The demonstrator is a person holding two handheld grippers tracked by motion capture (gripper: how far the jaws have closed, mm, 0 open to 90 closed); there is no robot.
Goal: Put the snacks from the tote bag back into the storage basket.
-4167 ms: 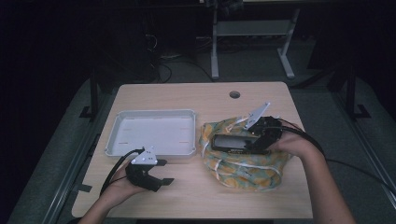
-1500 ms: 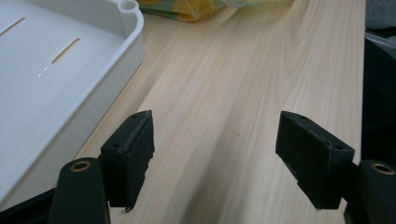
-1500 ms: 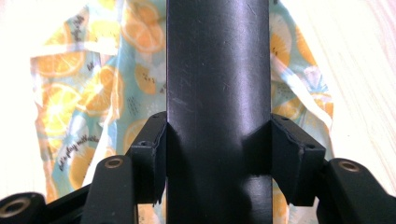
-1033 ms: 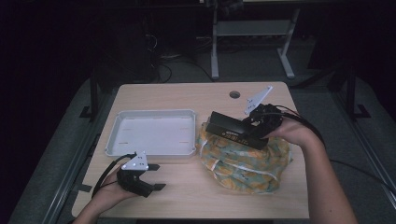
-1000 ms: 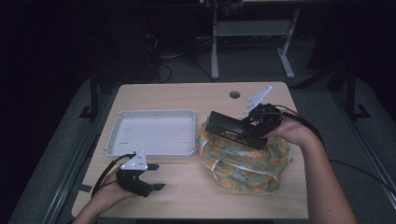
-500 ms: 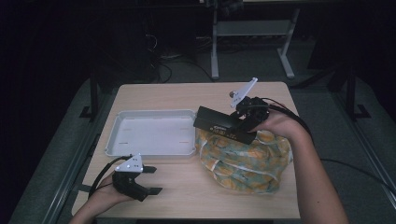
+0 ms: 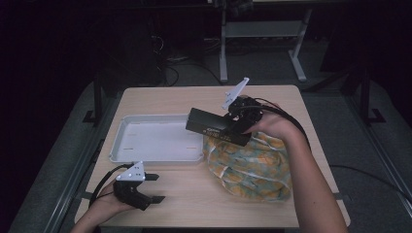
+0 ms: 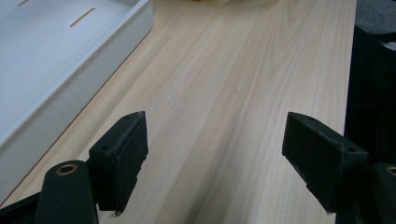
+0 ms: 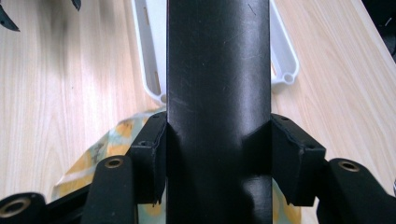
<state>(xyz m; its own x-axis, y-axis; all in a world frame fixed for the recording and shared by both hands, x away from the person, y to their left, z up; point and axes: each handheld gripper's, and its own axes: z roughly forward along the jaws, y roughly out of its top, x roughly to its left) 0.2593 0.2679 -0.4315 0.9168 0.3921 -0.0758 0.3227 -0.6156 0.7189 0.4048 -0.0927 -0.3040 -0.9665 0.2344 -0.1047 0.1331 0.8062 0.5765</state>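
A long black box hangs above the table, over the seam between the white tray and the yellow patterned bag. My right gripper is shut on the box. In the right gripper view the two pads press on the flanks of the box, with the tray's corner and the bag underneath. My left gripper rests on the table near the front left edge. Its jaws have just been opening and stand open with only bare wood between them.
The wooden table has a round cable hole at the back. The tray's wall lies just left of my left gripper. Dark floor, a desk frame and cables lie beyond the table.
My right gripper has carried the black box leftward and slightly up, from over the bag toward the tray. The left gripper has slipped a little toward the front left.
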